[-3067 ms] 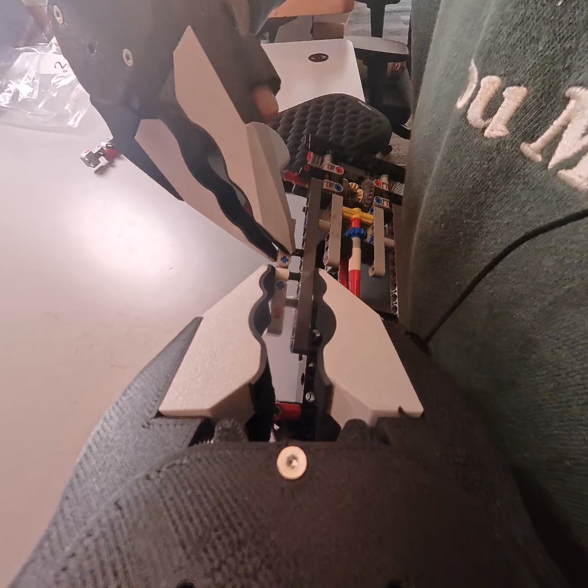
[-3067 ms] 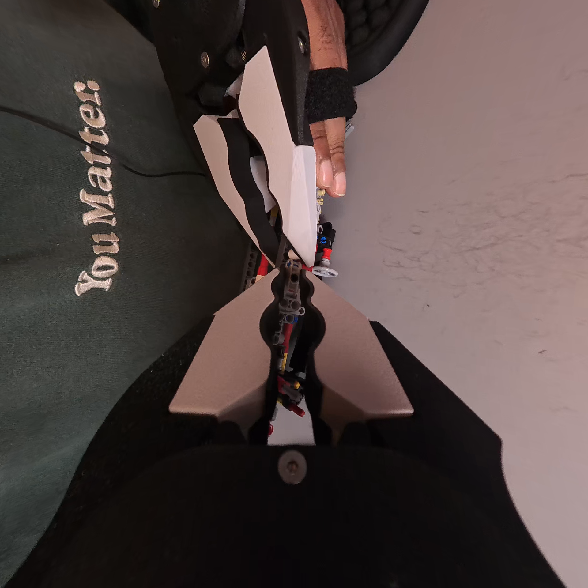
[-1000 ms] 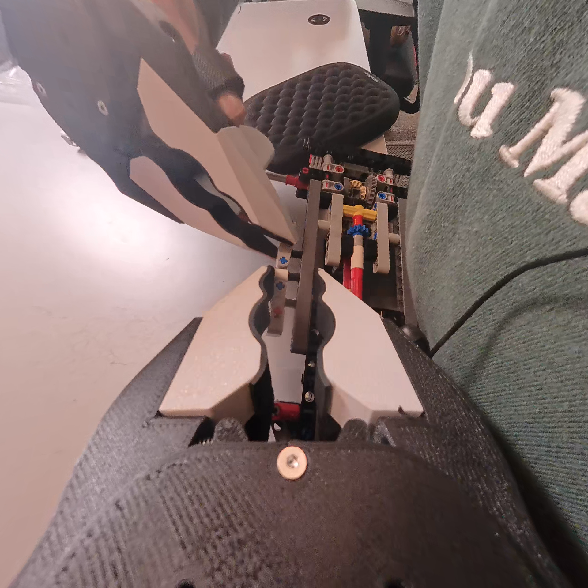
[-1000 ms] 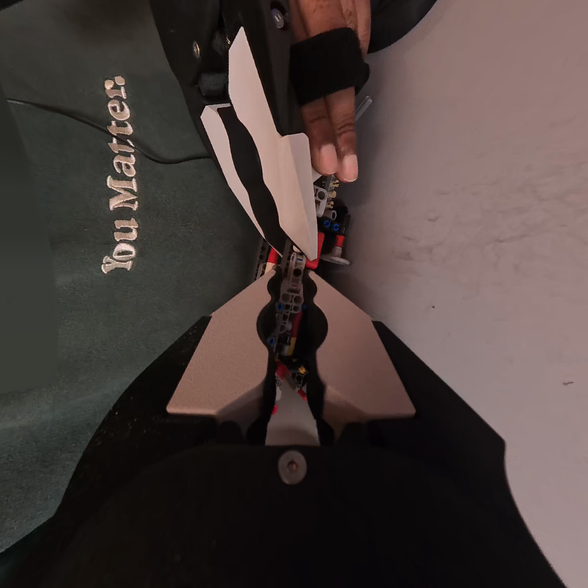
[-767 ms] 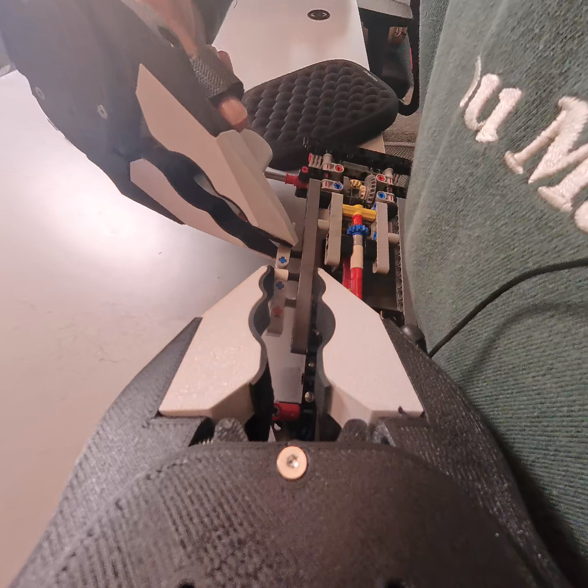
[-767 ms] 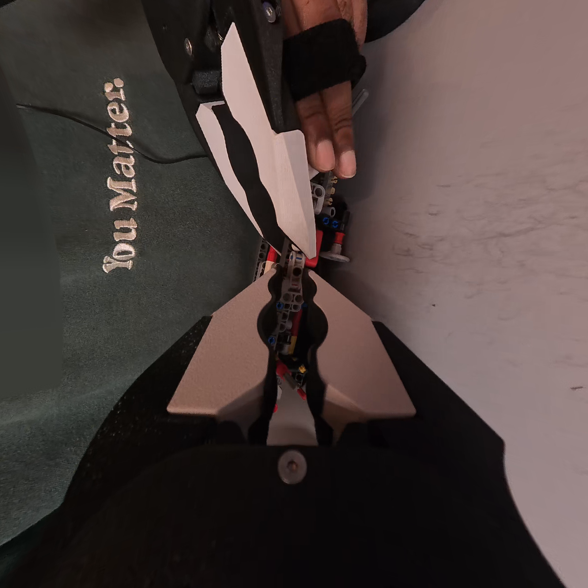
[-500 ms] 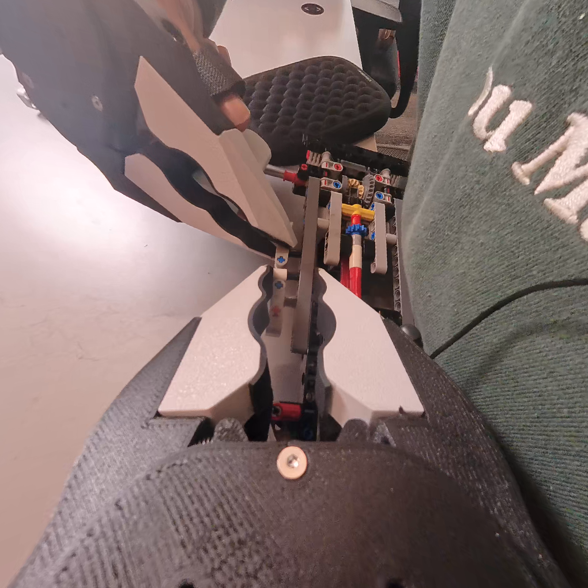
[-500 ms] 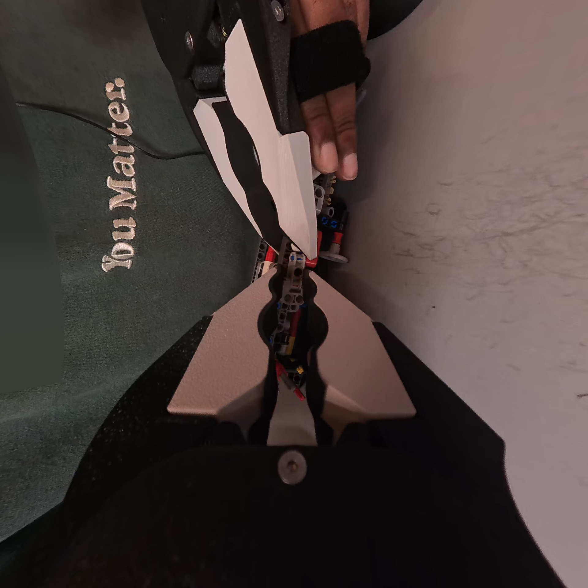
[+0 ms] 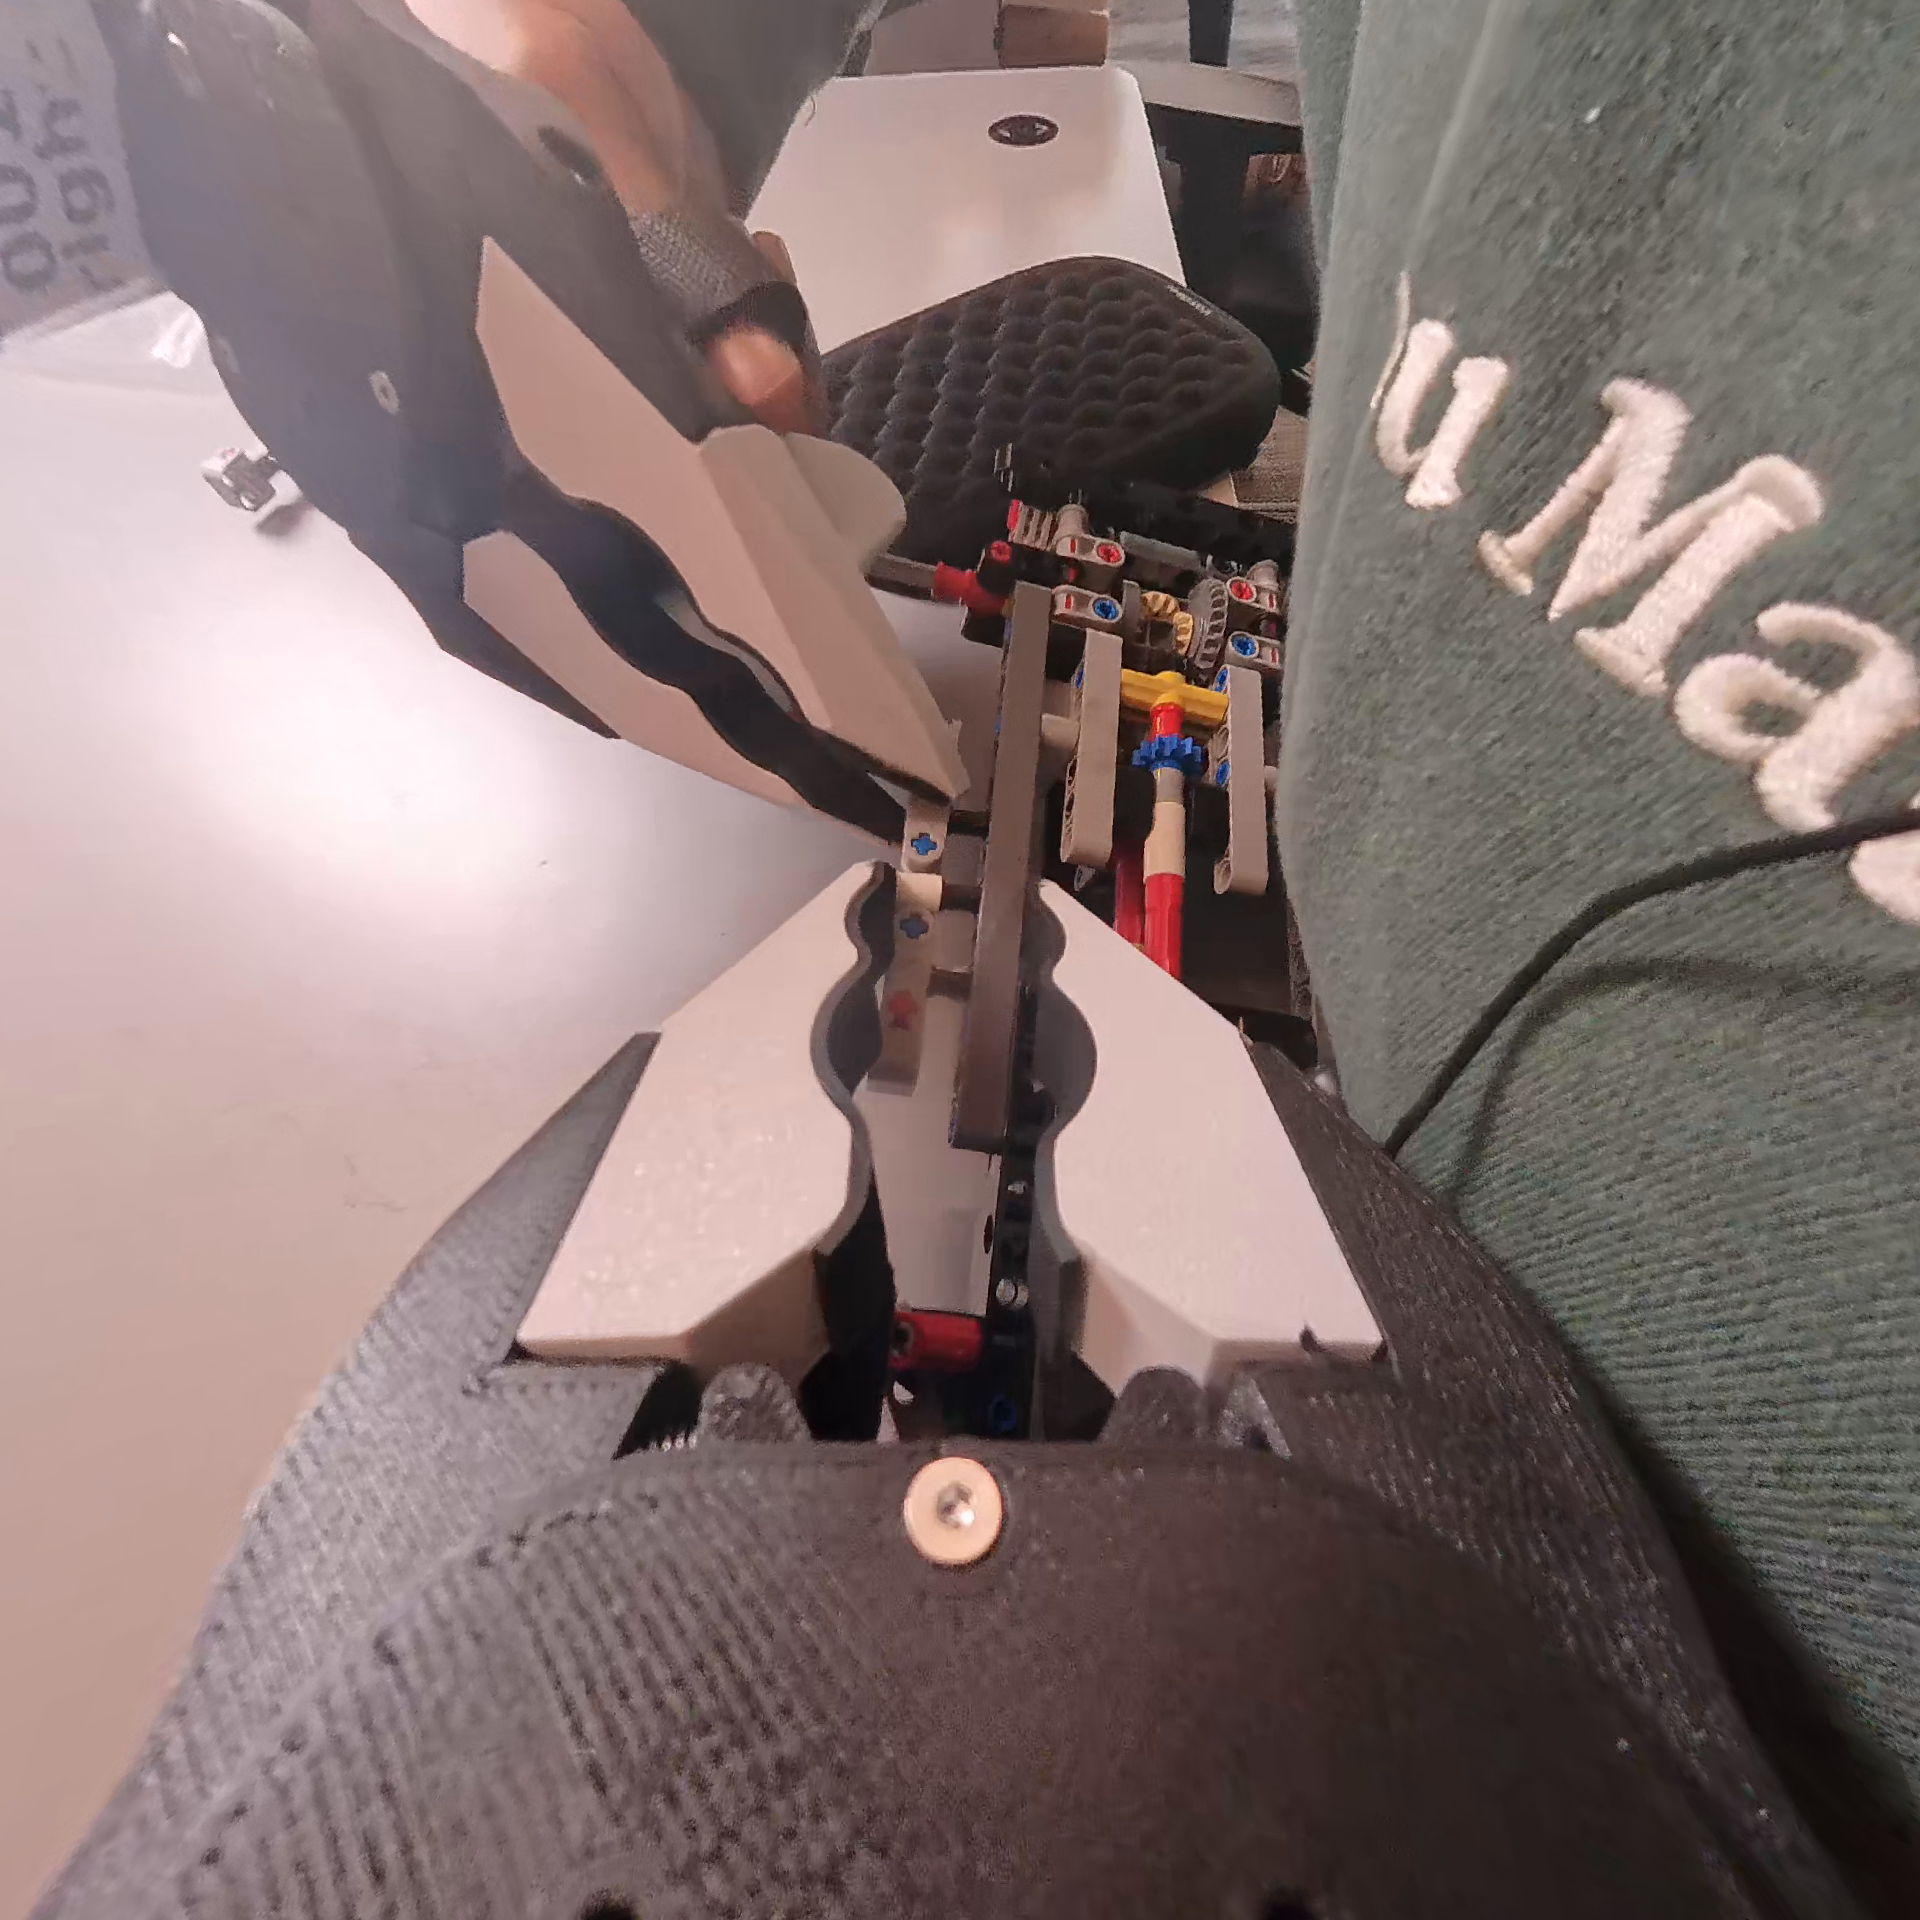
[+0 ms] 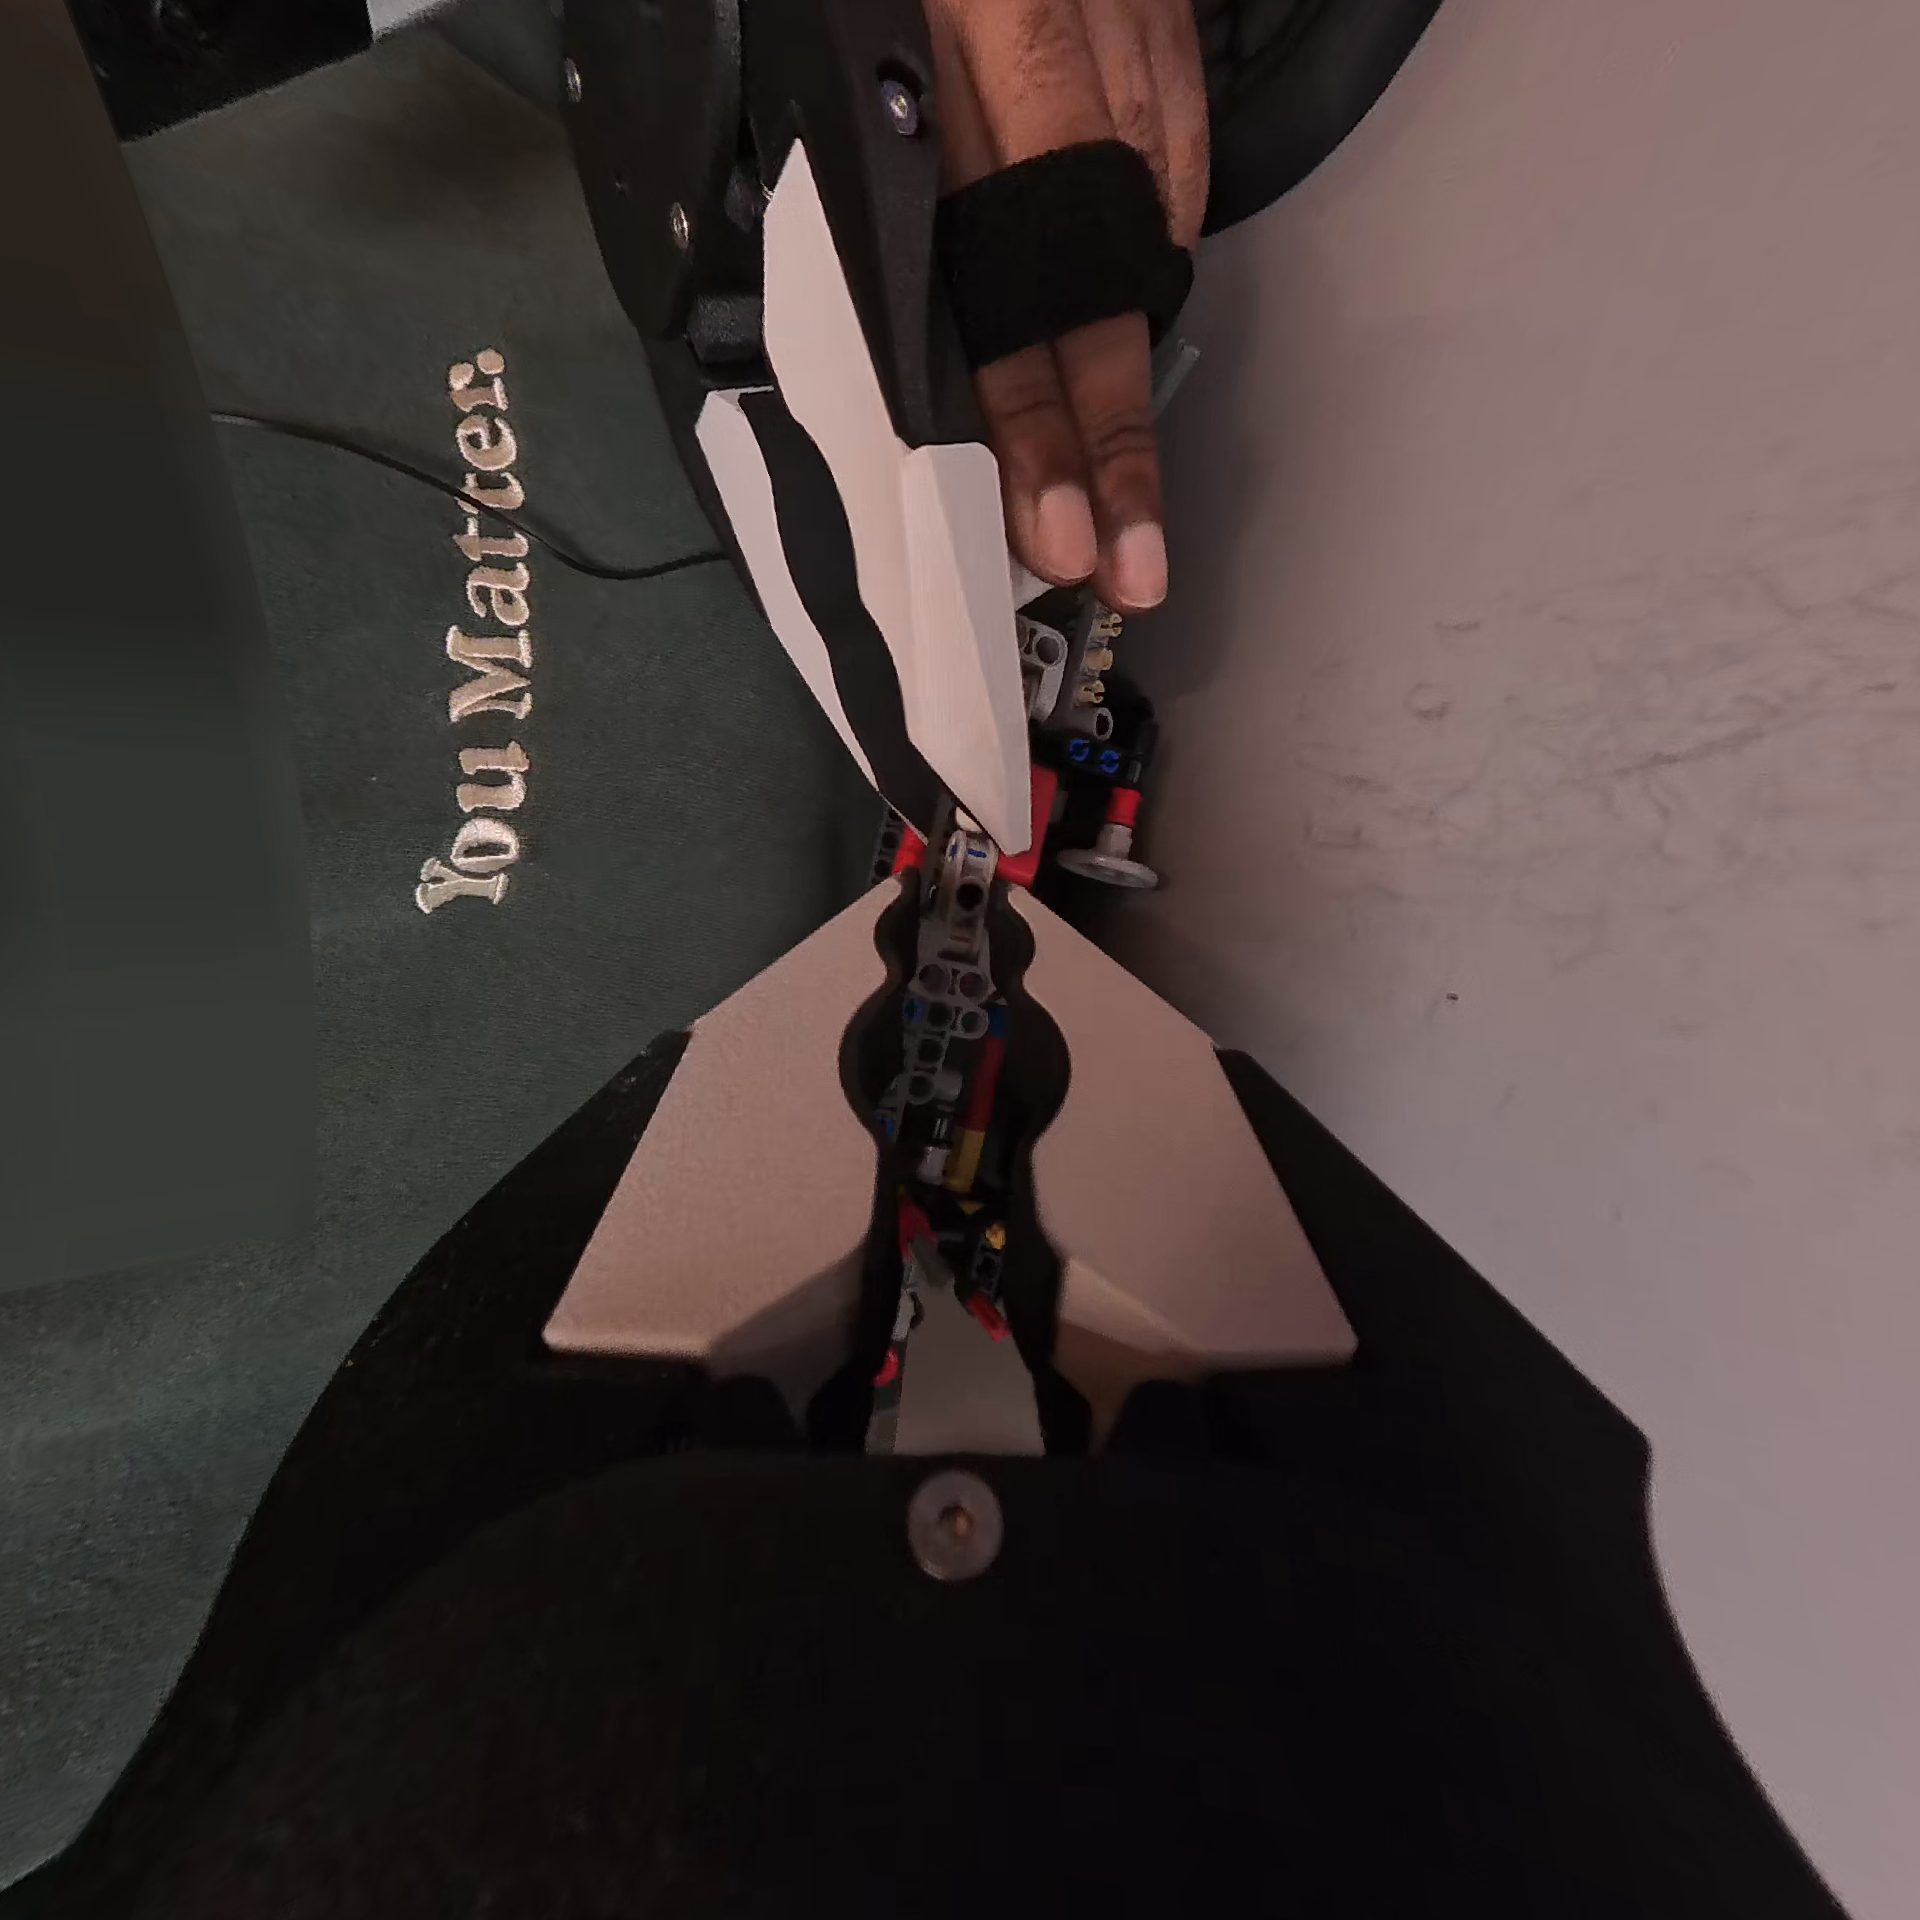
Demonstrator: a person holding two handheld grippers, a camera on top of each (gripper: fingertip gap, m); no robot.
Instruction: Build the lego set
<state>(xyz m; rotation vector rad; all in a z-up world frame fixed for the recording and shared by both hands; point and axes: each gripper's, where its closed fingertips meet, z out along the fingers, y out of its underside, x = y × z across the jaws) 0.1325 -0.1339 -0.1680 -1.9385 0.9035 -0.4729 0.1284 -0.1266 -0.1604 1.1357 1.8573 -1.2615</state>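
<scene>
On the pale table (image 9: 260, 935), the right gripper (image 9: 925, 805) reaches in from the far left, its tips pinched together on a small light grey beam (image 9: 923, 831). Just right of that, the left gripper (image 9: 961, 914) is clamped on the lego assembly's (image 9: 1132, 707) dark grey beam (image 9: 1003, 883). The assembly sits against the person's green sweatshirt (image 9: 1610, 727) at right.

The right tool (image 10: 961, 883) is seen closed on the grey beam (image 10: 961, 914) of the lego model (image 10: 1091, 748), which is held just above the pale worktop (image 10: 1558, 831). The left tool (image 10: 961, 831) is met tip to tip at that beam, closed, with a hand (image 10: 1070, 364) on it. A dark green sweatshirt (image 10: 416, 623) fills the left side.
</scene>
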